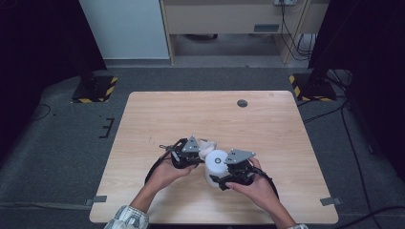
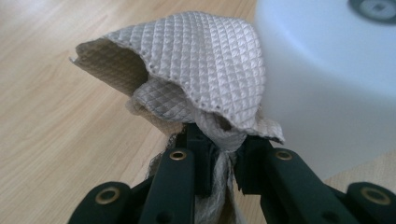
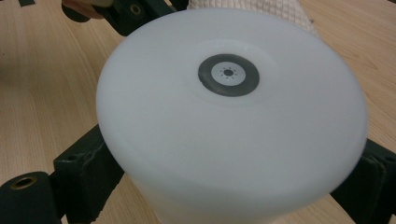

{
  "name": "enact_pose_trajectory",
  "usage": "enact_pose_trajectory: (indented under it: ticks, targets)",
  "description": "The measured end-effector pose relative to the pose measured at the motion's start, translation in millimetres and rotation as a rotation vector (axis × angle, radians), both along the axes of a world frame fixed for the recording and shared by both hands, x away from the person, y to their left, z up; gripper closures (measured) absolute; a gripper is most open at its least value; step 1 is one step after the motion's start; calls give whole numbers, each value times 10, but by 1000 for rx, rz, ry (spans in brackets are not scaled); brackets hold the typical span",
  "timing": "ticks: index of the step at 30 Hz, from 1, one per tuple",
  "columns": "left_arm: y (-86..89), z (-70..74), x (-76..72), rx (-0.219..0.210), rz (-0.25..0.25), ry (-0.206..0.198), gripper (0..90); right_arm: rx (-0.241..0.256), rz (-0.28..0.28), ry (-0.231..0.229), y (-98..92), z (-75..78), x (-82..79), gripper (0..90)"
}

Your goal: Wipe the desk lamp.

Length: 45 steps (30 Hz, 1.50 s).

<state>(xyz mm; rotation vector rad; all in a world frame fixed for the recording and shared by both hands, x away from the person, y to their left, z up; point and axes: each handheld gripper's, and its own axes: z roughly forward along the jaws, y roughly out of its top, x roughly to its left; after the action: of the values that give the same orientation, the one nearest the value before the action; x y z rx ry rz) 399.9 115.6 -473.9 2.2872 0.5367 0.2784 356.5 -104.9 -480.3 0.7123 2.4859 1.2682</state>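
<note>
— Near the front edge of the table (image 1: pixel 143 114), both tools sit close together. The right gripper (image 1: pixel 224 181) has a white tub (image 1: pixel 216 164) clamped between its jaws; in the right gripper view the black jaws press on either side of the tub's wall, below its flat top. Small dark ring (image 3: pixel 228 75) at the centre of that top.

— And the left one?

— The left gripper (image 1: pixel 199 153) is pinched tight on a bunched cloth (image 2: pixel 205 74), quilted, pale grey. The gathered end runs down between the jaws; the loose part fans out above them like a hood.

— Where's the cloth relative to the tub?

— Just beside it, against the tub's side or very near; I can't tell if it actually touches. From above it shows as a pale wad between the left tool and the tub.

— Why hold it that way?

— My reading: one hand steadies the tub so it won't skid or spin, the other works the cloth over it. Pinching the cloth at a bunch leaves a soft pad free for wiping. Tub looks tipped a little toward the right camera, top face presented, though that could be the angle.

— Anything else on the table?

— A dark round plug (image 1: pixel 242 103) near the far edge, well apart.
</note>
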Motion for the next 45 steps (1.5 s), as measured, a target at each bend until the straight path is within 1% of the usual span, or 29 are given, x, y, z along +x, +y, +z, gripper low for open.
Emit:
enact_pose_trajectory:
  ticks: [2,3,5,8,11,12,14,16,19,22,24,25,27,29,31,32,34,35,38,43,45]
  targets:
    - [-11,-57,11,30,-7,12,782,0,0,0,0,0,0,88]
    - [-23,-85,9,37,-4,16,781,-2,-1,0,1,1,-1,88]
    - [-41,-126,12,66,-9,17,782,-2,1,0,0,1,2,88]
    - [-67,-165,13,83,-6,20,782,-1,-1,3,0,2,1,88]
    - [-88,-211,25,121,-15,25,782,-2,-1,1,1,2,0,88]
    - [-97,-225,28,124,-15,25,782,-1,0,1,2,1,0,88]
    - [-102,-227,39,120,-16,32,782,-2,-2,0,1,2,0,88]
    - [-99,-207,52,120,-23,28,782,0,-1,2,-3,1,2,88]
    - [-84,-131,55,82,-16,26,782,-1,-1,2,-5,1,3,88]
    - [-39,15,46,37,-14,14,782,-1,0,1,-6,0,5,88]
    - [-23,80,34,11,-11,7,782,-1,-1,2,-5,1,3,88]
    - [-16,112,32,10,-14,0,782,-1,-1,2,-5,1,3,88]
    - [-7,158,33,-8,-14,-4,782,-1,-2,2,-4,1,2,88]
    - [-10,148,46,-13,-12,1,782,0,-4,2,-2,1,2,88]
    - [-35,97,60,7,-13,9,782,0,-3,1,-1,0,1,88]
    - [-52,59,71,38,-22,9,783,-1,-3,1,0,0,1,88]
    - [-87,-21,84,56,-18,23,783,-1,-2,0,0,-1,3,88]
    - [-95,-55,97,71,-24,27,783,1,-2,0,-1,-2,4,88]
    - [-118,-137,109,85,-23,40,783,-1,0,1,-5,0,4,88]
    - [-140,-227,118,119,-27,53,782,-2,0,1,-4,1,2,88]
    - [-153,-255,116,139,-31,49,782,0,0,1,-2,0,2,88]
